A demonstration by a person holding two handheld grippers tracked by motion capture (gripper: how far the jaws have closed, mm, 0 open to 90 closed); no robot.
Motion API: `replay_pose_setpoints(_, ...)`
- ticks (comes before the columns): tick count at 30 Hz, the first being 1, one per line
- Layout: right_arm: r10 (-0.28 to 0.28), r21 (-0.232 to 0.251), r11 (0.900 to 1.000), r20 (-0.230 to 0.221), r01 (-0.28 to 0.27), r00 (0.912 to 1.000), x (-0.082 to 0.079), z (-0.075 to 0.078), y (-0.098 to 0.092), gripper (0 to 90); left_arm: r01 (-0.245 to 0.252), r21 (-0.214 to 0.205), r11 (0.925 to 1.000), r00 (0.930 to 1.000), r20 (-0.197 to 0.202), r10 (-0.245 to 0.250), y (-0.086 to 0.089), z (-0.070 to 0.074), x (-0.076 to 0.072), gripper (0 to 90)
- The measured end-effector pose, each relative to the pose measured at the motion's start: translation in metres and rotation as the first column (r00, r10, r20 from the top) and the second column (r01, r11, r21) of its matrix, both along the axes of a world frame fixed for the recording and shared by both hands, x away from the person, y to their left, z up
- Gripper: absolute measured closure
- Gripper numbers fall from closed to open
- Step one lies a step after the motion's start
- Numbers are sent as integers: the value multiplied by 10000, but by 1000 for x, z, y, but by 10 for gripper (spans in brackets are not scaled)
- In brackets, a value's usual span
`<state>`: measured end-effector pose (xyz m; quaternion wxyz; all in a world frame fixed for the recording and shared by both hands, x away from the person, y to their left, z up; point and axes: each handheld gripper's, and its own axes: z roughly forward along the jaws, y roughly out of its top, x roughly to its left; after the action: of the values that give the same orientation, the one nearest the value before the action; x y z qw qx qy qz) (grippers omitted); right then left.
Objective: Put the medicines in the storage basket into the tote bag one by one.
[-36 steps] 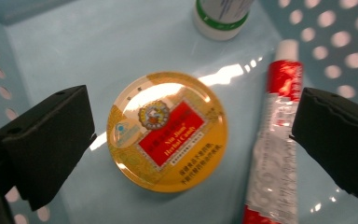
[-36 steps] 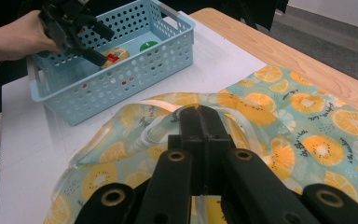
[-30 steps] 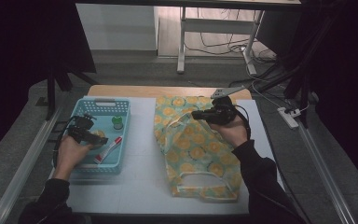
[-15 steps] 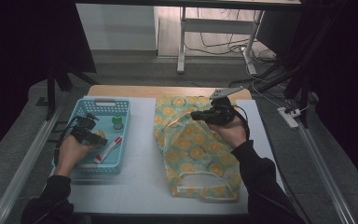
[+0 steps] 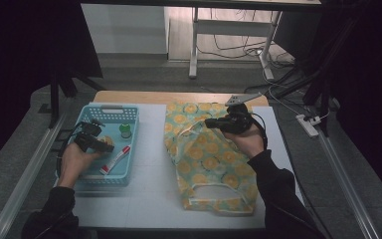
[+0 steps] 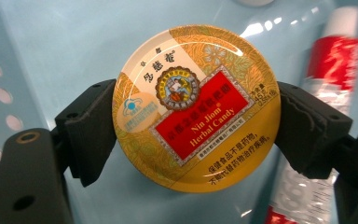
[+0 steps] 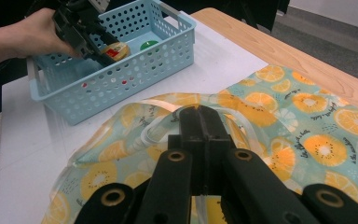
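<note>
A round yellow candy tin (image 6: 196, 107) with a red label sits between the jaws of my left gripper (image 6: 196, 122), which is shut on its rim. This grip is inside the light blue basket (image 5: 110, 108), where the tin (image 5: 109, 143) and the left gripper (image 5: 101, 143) are just above the floor. An orange-print tote bag (image 5: 214, 164) lies flat at the table's middle right. At the bag's mouth my right gripper (image 7: 199, 114) is shut on the bag's pale handle (image 7: 156, 123) and holds the top layer up. The right gripper (image 5: 210, 122) stands near the bag's far end.
The basket also holds a red and white tube (image 5: 117, 157) and a small green-capped item (image 5: 125, 129). The tube (image 6: 328, 70) lies just right of the tin. White table surface (image 5: 151, 189) runs between basket and bag.
The left gripper has shifted slightly inside the basket with the tin in it. The right gripper stays at the bag's mouth.
</note>
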<state>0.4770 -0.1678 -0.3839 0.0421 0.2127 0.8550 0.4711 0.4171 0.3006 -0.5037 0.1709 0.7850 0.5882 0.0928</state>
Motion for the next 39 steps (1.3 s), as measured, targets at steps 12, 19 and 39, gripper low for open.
replay_pose_setpoints(12, -13, 59, 10000, -88, 14, 10000, 2, -2, 0, 900, 1017, -729, 9921, 9922, 801, -958, -10, 33, -21, 206)
replay_pose_setpoints(19, -92, 64, 9999, -132, 93, 9999, 3, -4, -1, 900, 1882, -850, 9784, 9761, 1269, -1767, -26, 51, -37, 206)
replay_pose_setpoints(39, -156, 27, 9999, -110, 156, 9998, 2, -4, -1, 900, 4090, -1332, 9028, 9052, 1842, -3829, -92, 75, -69, 206)
